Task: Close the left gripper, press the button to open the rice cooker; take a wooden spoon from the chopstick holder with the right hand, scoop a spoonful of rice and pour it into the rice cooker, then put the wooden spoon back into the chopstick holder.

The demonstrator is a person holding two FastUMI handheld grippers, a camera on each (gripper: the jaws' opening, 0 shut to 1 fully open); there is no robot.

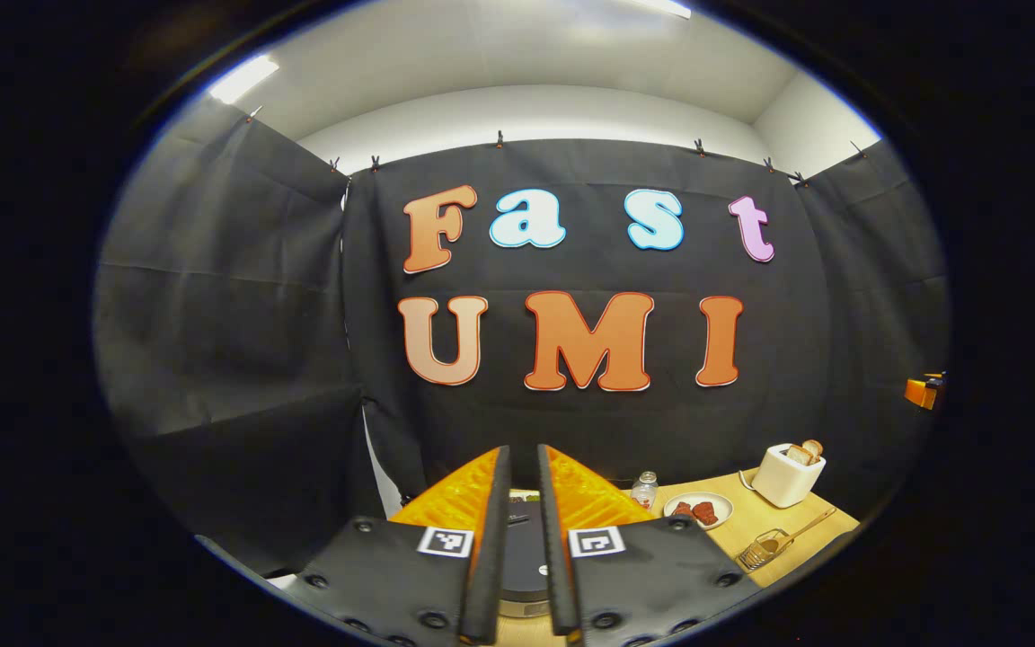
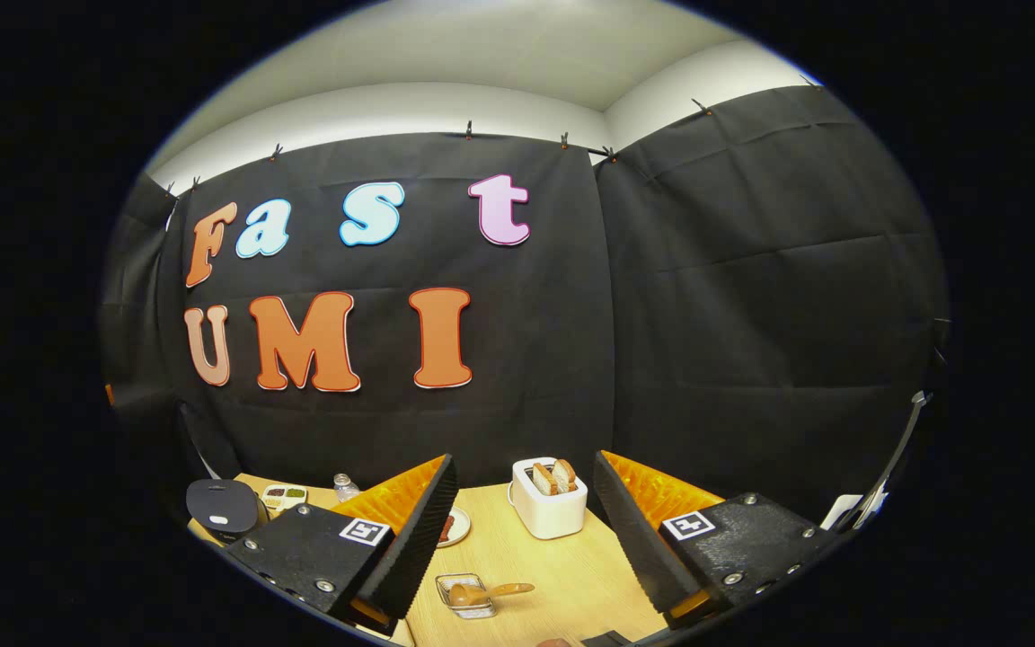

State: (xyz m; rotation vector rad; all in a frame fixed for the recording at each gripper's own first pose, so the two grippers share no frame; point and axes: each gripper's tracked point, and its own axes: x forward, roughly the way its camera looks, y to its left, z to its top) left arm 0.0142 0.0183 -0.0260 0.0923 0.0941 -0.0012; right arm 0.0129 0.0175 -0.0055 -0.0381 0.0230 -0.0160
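My left gripper (image 1: 524, 454) hovers over the dark rice cooker (image 1: 522, 539), whose lid shows through the thin slit between the fingers; the jaws are drawn together and hold nothing. In the right gripper view the rice cooker (image 2: 221, 508) stands at the table's far left with its lid down. My right gripper (image 2: 525, 460) is wide open and empty above the table. Below it lies a wire chopstick holder (image 2: 466, 595) with the wooden spoon (image 2: 504, 589) resting in it. From the left gripper view, the holder (image 1: 758, 550) and spoon (image 1: 805, 524) sit to the right.
A white toaster (image 2: 549, 499) with bread slices stands mid-table. A plate of red food (image 1: 699, 510), a small bottle (image 1: 644, 490) and a compartment dish (image 2: 284, 494) sit near the cooker. The wooden table (image 2: 562, 575) ends at the black cloth walls.
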